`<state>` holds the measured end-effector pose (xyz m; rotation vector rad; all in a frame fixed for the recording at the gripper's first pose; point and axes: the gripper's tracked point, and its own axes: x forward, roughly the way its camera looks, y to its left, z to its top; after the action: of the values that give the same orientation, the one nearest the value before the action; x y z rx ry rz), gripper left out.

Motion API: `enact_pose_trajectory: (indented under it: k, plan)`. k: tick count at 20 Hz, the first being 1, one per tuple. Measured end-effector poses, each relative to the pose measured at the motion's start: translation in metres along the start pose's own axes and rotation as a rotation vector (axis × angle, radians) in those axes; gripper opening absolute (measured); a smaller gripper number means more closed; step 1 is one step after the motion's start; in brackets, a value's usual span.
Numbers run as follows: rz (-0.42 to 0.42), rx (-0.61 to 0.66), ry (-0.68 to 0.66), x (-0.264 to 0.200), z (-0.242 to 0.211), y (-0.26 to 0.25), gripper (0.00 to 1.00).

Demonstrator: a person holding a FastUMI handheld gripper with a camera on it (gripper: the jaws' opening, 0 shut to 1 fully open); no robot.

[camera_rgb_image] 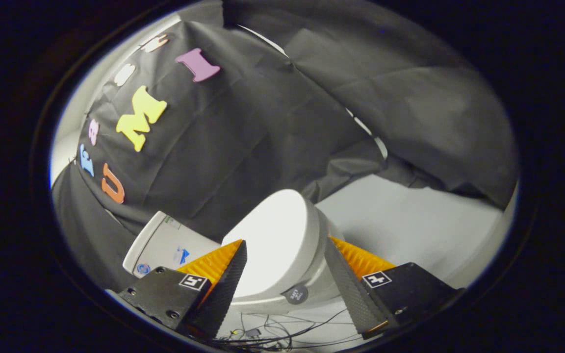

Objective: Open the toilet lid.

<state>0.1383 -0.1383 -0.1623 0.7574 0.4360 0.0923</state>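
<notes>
Black cloth (272, 122) hangs in creased folds as the booth's wall, draped behind and to the side of the scene, with a pale floor (410, 220) spreading out beneath it and a strip of white wall showing past the cloth's edges. The whole view is tilted, so the floor and fixtures lie at a slant. On that floor stands the toilet (312, 274), white and glossy, and its lid (275, 240) lies closed and flat over the bowl, a smooth rounded oval, just ahead of and between the fingers. A small dark round disc (296, 294) sits on the toilet's near rim, below the lid's edge. The gripper (287, 260) is spread open, its two fingers set apart to either side of the lid's near end; whether either one touches the lid cannot be told. Each finger's mount carries a small square black-and-white marker. Behind the lid, against the cloth, stands the white cistern (165, 245), with a few small stickers on its face. Thin dark cables (272, 328) trail loosely across the floor below the toilet, between the fingers' bases.
</notes>
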Motion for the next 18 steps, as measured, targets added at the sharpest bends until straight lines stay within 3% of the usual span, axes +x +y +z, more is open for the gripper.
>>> enact_pose_trajectory:
  k: [5,13,18]
  plan:
    - [0.014,0.158,0.127,0.019,-0.042,-0.034,0.96]
    - [0.076,0.31,0.284,0.035,-0.094,-0.046,0.73]
    - [0.13,0.329,0.349,0.04,-0.11,-0.031,0.64]
